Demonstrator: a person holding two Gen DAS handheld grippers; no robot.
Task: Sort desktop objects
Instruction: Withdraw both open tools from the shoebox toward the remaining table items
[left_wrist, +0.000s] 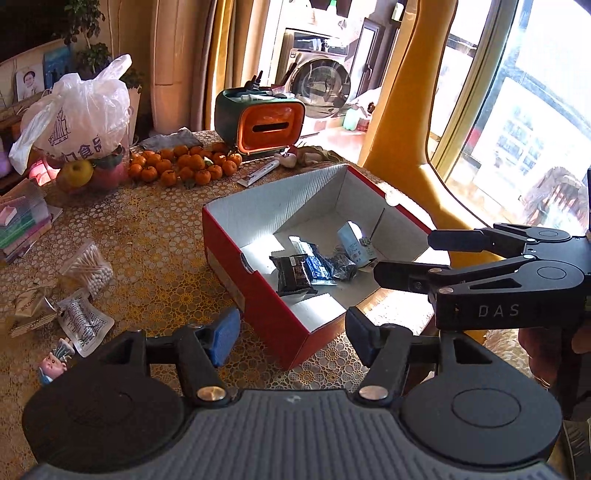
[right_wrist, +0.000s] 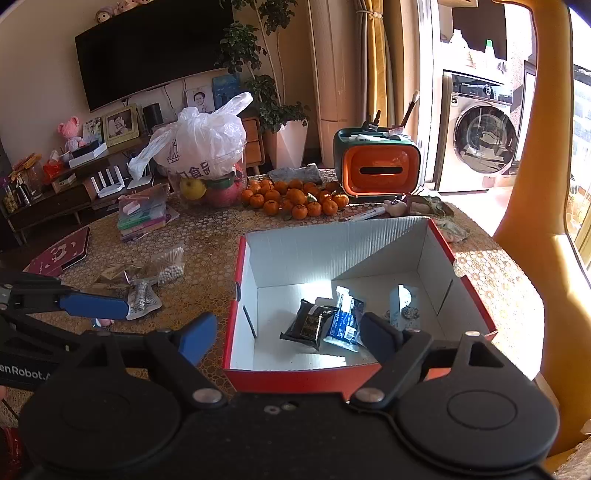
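Home living room, wall television (right_wrist: 153, 48) far left, framed photos (right_wrist: 120, 124) on sideboard, potted plant (right_wrist: 266, 92), washing machine (right_wrist: 484, 136) far right, fruit-laden table (right_wrist: 207, 236)

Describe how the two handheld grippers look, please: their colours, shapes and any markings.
Both are black plastic tools with two round discs at the base and silver rivets on angled finger links. The left gripper has blue ribbed pads and a grey ribbed body. The right gripper also carries blue pads; seen from the left wrist camera, its side shows the white letters "DAS". Partial white lettering ending "enRobot" marks the left one's side.
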